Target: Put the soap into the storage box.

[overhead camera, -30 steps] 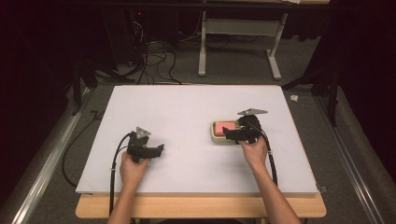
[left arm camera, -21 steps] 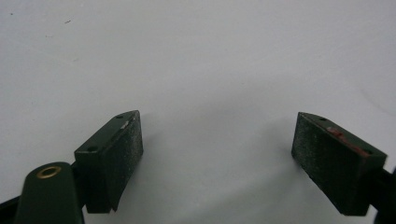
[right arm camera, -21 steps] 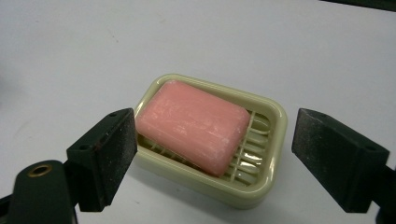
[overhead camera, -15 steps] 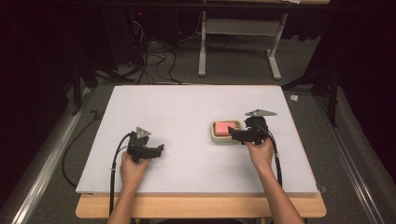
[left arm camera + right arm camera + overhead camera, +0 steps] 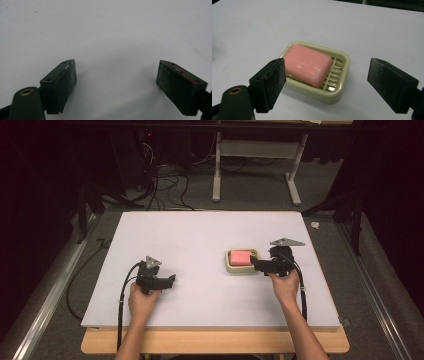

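Hovering my right gripper (image 5: 327,82) with jaws spread just beside the soap dish (image 5: 342,75), I see the pink soap (image 5: 308,65) lying in it, long axis along the dish, right of the table's (image 5: 200,235) middle. My left gripper (image 5: 116,82) rests spread near the front-left corner.

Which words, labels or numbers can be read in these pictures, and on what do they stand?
None. The soap, its dish, the table and both grippers, left and right, carry no writing that shows.
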The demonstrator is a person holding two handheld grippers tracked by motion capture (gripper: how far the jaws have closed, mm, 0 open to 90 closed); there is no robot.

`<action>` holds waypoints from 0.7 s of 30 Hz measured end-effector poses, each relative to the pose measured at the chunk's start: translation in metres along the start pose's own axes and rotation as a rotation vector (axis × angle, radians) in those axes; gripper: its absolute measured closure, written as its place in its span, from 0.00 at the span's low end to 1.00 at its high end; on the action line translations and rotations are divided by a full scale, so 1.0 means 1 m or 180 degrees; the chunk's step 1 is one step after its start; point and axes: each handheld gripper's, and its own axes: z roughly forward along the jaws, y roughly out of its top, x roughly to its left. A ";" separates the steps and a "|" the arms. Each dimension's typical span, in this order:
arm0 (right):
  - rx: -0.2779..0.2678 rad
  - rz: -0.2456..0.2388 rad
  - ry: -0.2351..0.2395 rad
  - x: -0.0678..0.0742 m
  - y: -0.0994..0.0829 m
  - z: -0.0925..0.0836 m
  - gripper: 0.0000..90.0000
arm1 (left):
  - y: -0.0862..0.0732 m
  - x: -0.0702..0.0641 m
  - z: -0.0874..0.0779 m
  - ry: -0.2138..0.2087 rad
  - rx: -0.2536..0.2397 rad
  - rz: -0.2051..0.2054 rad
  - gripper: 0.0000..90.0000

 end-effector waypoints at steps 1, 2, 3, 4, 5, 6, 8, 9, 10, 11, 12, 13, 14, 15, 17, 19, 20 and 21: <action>-0.0008 0.0000 -0.0003 -0.001 0.000 -0.001 0.18 | 0.000 0.000 0.000 0.0000 0.0000 -0.0001 0.19; -0.0012 0.0001 -0.0003 -0.002 -0.001 -0.002 0.18 | 0.000 0.000 0.000 0.0000 0.0000 0.0000 0.19; -0.0009 0.0010 -0.0006 -0.002 -0.001 -0.003 0.18 | 0.000 0.000 0.000 0.0000 0.0001 0.0001 0.19; -0.0013 0.0008 -0.0010 -0.003 -0.001 -0.003 0.18 | 0.000 0.000 0.000 0.0001 -0.0001 -0.0001 0.19; -0.0014 0.0019 -0.0014 -0.004 -0.002 -0.004 0.18 | 0.000 0.000 0.000 0.0001 0.0000 0.0000 0.19; -0.0018 0.0017 -0.0020 -0.005 -0.002 -0.005 0.18 | 0.000 0.000 0.000 0.0001 0.0000 0.0001 0.19; -0.0021 0.0027 -0.0021 -0.007 -0.003 -0.006 0.18 | 0.000 0.000 0.000 0.0002 -0.0001 0.0000 0.19; -0.0022 0.0036 -0.0026 -0.008 -0.004 -0.007 0.18 | 0.000 0.000 0.000 0.0003 0.0000 0.0002 0.19; -0.0023 0.0032 -0.0030 -0.008 -0.004 -0.007 0.18 | 0.000 0.000 0.000 0.0003 0.0000 0.0001 0.19; -0.0029 0.0043 -0.0035 -0.009 -0.004 -0.009 0.18 | 0.000 0.000 0.000 0.0003 0.0000 0.0001 0.19; -0.0027 0.0048 -0.0039 -0.009 -0.004 -0.009 0.18 | 0.000 0.000 0.000 0.0004 0.0000 0.0002 0.19; -0.0043 0.0045 -0.0040 -0.010 -0.004 -0.011 0.18 | 0.000 0.000 0.000 0.0004 0.0000 0.0002 0.19; -0.0045 0.0045 -0.0041 -0.011 -0.004 -0.012 0.18 | 0.000 0.000 0.000 0.0004 0.0000 0.0002 0.19; -0.0049 0.0057 -0.0048 -0.012 -0.005 -0.013 0.18 | 0.000 0.000 0.000 0.0004 0.0000 0.0002 0.19; -0.0060 0.0072 -0.0052 -0.013 -0.005 -0.015 0.18 | 0.000 0.000 0.000 0.0004 0.0000 0.0002 0.19; -0.0081 0.0068 -0.0054 -0.015 -0.006 -0.017 0.18 | 0.000 0.000 0.000 0.0005 0.0000 0.0003 0.19; -0.0079 0.0071 -0.0055 -0.015 -0.007 -0.017 0.18 | 0.000 0.000 0.000 0.0004 -0.0001 0.0001 0.19; -0.0083 0.0090 -0.0054 -0.016 -0.007 -0.019 0.18 | 0.000 0.000 0.000 0.0005 -0.0001 0.0001 0.19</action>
